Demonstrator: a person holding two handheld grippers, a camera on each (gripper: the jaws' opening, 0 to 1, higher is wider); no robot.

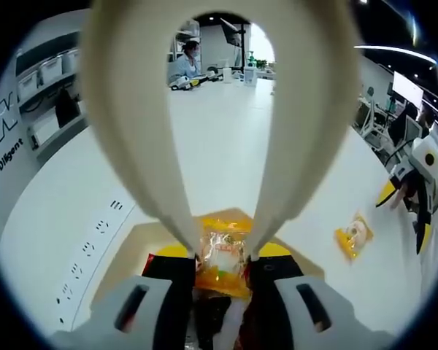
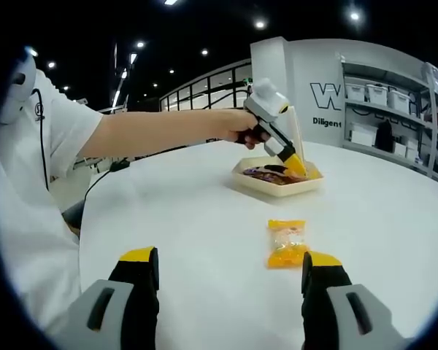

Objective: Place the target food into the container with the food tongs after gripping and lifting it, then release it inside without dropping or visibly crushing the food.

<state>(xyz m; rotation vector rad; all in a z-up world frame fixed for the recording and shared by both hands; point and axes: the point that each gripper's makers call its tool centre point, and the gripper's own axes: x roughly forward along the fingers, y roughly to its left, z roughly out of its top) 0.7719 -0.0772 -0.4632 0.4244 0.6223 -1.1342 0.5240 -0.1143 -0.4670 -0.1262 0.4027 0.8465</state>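
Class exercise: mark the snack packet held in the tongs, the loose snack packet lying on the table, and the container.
held snack packet (image 1: pixel 223 255), left gripper view, its clear middle window.
loose snack packet (image 2: pixel 287 243), right gripper view, its centre.
container (image 2: pixel 301 187), right gripper view, its near outer wall.

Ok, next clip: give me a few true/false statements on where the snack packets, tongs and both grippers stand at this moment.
1. The left gripper holds cream food tongs pinching an orange snack packet. True.
2. That packet hangs over the beige container. True.
3. The right gripper grips a packet. False: its jaws stand open, empty.
4. The second orange packet lies inside the container. False: it lies on the white table.
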